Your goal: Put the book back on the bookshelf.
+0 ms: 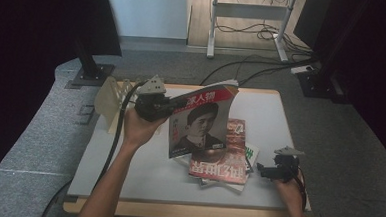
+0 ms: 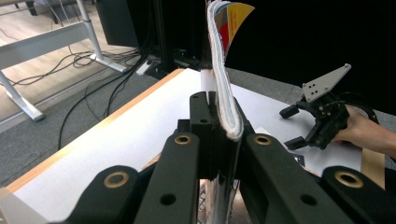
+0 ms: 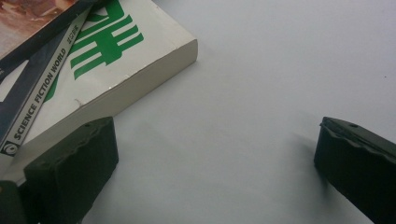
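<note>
My left gripper [image 1: 173, 107] is shut on the edge of a magazine [image 1: 200, 121] with a red header and a portrait on its cover, and holds it upright above the table. In the left gripper view the magazine's spine [image 2: 219, 84] stands clamped between the jaws of the left gripper [image 2: 217, 116]. A stack of magazines and books [image 1: 218, 162] lies flat beneath it. My right gripper [image 1: 264, 171] rests low at the stack's right side, open, with nothing between its fingers. In the right gripper view the right gripper [image 3: 215, 154] spans bare table, its left fingertip [image 3: 74, 168] beside a white book with green print [image 3: 116, 60].
The white table [image 1: 127, 170] has a wooden rim. A pale slotted rack [image 1: 109, 96] stands at its back left corner. Beyond the far edge are desk legs [image 1: 213, 24], floor cables [image 1: 263, 62] and black stand bases [image 1: 90, 75].
</note>
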`<state>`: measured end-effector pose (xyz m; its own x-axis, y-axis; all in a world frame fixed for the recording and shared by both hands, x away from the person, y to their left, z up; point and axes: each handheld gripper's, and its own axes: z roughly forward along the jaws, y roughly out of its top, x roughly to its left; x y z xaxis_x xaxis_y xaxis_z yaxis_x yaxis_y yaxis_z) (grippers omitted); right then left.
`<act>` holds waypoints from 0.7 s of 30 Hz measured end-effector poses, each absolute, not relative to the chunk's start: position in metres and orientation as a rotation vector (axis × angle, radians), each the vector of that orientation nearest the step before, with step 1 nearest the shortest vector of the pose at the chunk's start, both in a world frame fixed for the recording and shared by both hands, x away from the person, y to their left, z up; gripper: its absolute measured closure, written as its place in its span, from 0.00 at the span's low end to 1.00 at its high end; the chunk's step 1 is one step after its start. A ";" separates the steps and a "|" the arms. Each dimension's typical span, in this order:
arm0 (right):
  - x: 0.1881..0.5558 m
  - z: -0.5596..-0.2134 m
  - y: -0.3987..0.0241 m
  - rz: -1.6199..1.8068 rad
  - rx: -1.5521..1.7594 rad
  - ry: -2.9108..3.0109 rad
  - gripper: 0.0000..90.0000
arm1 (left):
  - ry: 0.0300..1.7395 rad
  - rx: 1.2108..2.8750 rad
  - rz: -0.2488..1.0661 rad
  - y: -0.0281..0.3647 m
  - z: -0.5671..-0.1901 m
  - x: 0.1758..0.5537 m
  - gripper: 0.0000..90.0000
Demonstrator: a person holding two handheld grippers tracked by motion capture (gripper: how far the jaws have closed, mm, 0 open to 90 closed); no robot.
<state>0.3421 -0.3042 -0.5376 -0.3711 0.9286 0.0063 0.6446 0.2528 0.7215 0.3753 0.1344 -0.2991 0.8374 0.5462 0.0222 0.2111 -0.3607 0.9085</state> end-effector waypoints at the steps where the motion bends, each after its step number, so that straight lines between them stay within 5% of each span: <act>1: 0.342 -0.538 -0.304 0.903 1.431 2.106 0.00 | 0.566 1.945 0.391 0.136 -0.298 0.374 0.96; 21: 0.342 -0.538 -0.304 0.902 1.429 2.104 0.00 | 0.638 1.939 0.405 0.173 -0.283 0.362 0.96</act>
<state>0.3417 -0.3040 -0.5378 -0.3695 0.9292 0.0030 0.6427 0.2532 0.7231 0.3623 0.1733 -0.2829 0.8038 0.5949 0.0024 0.2550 -0.3482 0.9021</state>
